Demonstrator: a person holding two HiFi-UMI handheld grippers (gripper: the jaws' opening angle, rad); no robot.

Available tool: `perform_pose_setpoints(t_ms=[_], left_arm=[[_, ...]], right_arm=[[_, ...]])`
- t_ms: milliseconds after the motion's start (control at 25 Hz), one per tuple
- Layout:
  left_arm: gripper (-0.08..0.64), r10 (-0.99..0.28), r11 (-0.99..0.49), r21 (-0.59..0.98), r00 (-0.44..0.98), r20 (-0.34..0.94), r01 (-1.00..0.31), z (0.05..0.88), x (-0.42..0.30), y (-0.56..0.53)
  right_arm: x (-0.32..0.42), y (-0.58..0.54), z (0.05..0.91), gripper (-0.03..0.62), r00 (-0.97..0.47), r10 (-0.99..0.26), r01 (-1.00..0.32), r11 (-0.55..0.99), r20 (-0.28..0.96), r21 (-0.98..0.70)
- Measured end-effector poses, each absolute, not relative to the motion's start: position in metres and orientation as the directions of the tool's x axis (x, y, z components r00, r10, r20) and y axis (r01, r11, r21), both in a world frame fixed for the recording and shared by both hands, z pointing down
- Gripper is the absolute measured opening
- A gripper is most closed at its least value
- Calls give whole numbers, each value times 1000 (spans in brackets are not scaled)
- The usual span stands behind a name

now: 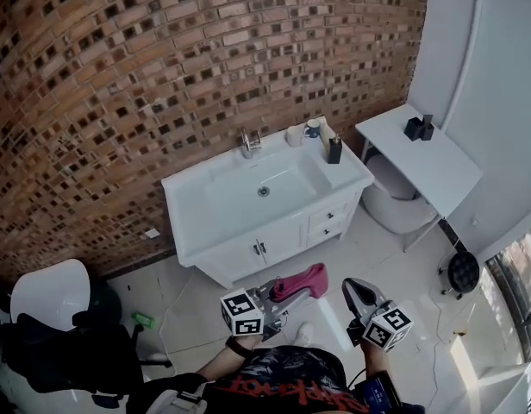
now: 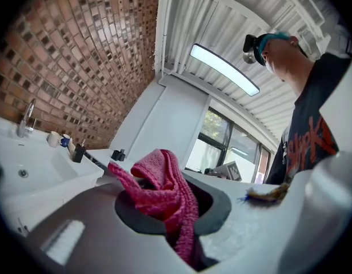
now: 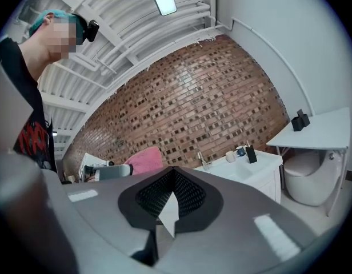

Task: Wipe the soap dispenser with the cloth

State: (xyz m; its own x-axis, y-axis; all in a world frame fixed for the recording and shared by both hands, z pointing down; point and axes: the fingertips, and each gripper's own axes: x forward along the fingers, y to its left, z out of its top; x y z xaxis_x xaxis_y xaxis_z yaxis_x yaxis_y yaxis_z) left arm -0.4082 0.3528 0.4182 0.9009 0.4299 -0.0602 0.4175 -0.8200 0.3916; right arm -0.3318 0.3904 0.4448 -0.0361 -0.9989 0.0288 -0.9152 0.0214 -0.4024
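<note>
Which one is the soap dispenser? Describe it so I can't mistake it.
Find the white vanity against the brick wall. At the right end of its countertop, past the faucet, stand a white cup, a blue cup and the soap dispenser. It is the tall, slim black bottle with a narrow top, nearest the right edge; the cups are squat and lighter.

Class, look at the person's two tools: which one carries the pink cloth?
The left tool: the pink cloth is clamped in its jaws, while the right tool has its jaws shut on nothing.
</note>
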Motion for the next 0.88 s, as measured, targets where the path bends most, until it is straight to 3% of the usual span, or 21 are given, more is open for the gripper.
perform_pose_setpoints(t_ms=[280,520,880], left_arm=[[48,367,-805,483,929,-48,344,421,-344,327],[48,432,-799,402,892,-132,447,417,-306,309],[44,512,-776,348,847,-140,526,419,-243,217]], right_arm=[[-276,370,445,0,-32,-999,-898,27,3,-439],[-234,343,466,0,10,-1000,-869,-13,7,-494],[-166,243,455,0,51,-997,-894,-71,56,-442]])
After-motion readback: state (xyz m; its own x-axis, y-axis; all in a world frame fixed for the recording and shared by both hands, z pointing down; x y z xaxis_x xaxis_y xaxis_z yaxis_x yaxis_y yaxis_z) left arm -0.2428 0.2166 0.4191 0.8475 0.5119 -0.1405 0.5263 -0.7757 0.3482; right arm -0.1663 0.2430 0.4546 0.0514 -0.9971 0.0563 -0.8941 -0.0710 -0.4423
